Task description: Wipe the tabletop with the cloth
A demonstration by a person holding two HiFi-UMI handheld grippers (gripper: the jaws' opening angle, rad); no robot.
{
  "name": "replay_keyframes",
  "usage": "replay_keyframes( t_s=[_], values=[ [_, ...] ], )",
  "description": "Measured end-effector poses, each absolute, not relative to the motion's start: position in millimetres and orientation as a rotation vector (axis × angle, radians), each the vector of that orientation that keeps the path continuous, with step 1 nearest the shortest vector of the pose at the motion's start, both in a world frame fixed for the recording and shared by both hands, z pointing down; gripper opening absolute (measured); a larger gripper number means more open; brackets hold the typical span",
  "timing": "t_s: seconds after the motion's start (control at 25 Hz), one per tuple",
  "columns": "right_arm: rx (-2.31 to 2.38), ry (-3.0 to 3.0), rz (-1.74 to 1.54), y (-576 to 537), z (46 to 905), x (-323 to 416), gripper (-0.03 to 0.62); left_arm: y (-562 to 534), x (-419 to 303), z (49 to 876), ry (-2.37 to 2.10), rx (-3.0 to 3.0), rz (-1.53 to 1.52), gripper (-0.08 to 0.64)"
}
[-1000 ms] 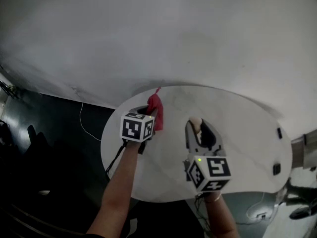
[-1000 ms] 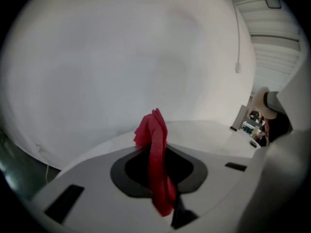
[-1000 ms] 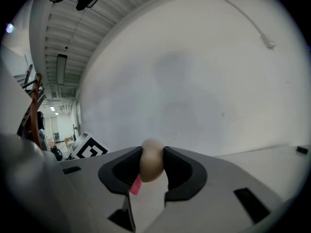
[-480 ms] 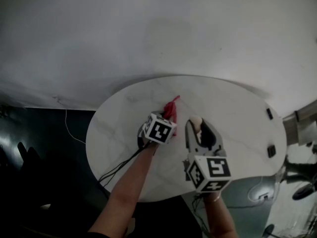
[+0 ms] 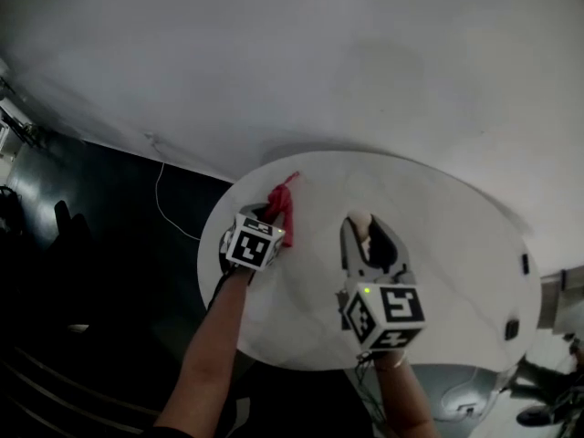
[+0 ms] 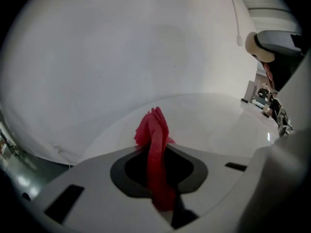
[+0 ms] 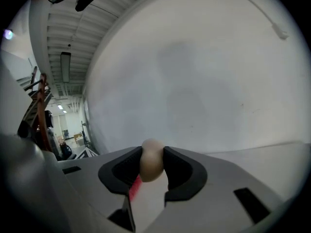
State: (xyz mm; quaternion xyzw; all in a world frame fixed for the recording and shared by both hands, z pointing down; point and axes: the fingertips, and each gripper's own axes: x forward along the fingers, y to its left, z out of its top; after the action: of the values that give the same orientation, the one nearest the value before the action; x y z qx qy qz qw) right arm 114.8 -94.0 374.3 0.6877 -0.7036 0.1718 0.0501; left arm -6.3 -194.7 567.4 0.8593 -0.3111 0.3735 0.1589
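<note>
A round white tabletop (image 5: 447, 245) fills the middle of the head view. My left gripper (image 5: 271, 212) is near its far left edge, shut on a bunched red cloth (image 5: 282, 199) whose free end lies on the table. In the left gripper view the cloth (image 6: 154, 130) sticks out ahead of the pinched jaws. My right gripper (image 5: 362, 229) hovers over the table's middle, shut on a small beige egg-shaped thing (image 5: 359, 223). The right gripper view shows that egg-shaped thing (image 7: 151, 160) pressed between both pads.
Two small dark objects (image 5: 525, 264) (image 5: 511, 329) lie near the table's right edge. A white cable (image 5: 165, 201) runs across the dark floor to the left. A white wall (image 5: 319, 53) stands behind the table. The table's left rim is close to the left gripper.
The left gripper swept the cloth right toward the table's middle, then back to the far left edge. The right gripper kept its place and its hold.
</note>
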Motion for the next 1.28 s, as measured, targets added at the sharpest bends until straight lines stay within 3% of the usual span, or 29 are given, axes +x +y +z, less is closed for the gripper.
replay_keyframes(
  t_s=[0.36,0.68,0.88,1.28],
  values=[
    [1.855,-2.305,0.53,-124,382,34,0.129,-229,-148,565,-1.21,2.245,0.999,0.058],
    [1.799,-2.319,0.524,-122,387,19,0.129,-231,-228,552,-1.435,2.075,0.942,0.058],
    [1.807,-2.308,0.495,-118,383,22,0.129,-230,-229,517,-1.495,2.135,0.853,0.058],
    [1.881,-2.239,0.454,-108,378,55,0.129,-220,-150,461,-1.405,2.329,0.709,0.058]
  ],
)
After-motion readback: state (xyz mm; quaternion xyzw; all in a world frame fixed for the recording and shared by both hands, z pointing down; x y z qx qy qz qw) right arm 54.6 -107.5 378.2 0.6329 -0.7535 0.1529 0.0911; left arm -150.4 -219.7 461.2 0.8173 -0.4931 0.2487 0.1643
